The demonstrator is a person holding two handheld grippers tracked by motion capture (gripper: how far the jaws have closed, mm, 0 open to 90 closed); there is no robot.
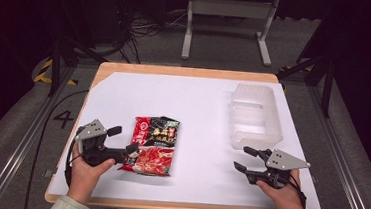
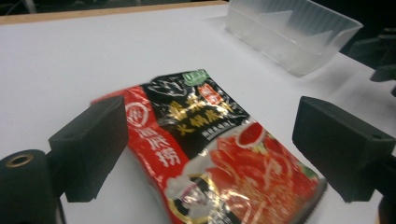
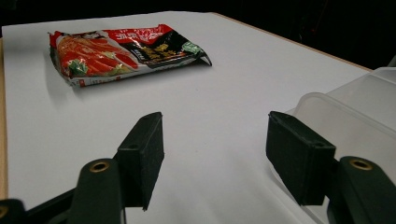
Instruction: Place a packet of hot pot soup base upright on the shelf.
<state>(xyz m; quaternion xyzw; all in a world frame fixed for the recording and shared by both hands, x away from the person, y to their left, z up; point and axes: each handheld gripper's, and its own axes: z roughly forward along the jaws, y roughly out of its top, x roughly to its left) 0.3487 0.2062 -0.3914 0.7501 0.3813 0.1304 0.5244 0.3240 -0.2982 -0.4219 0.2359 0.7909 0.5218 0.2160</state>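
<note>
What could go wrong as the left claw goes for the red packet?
The left claw stands open, its jaws straddling the red packet, which lies flat on the white sheet. Closing from the side may only push or crumple the glossy film rather than grip it. The clear bin sits across the table by the open right claw, so a weak edge pinch could let the packet slip during a carry.
</note>
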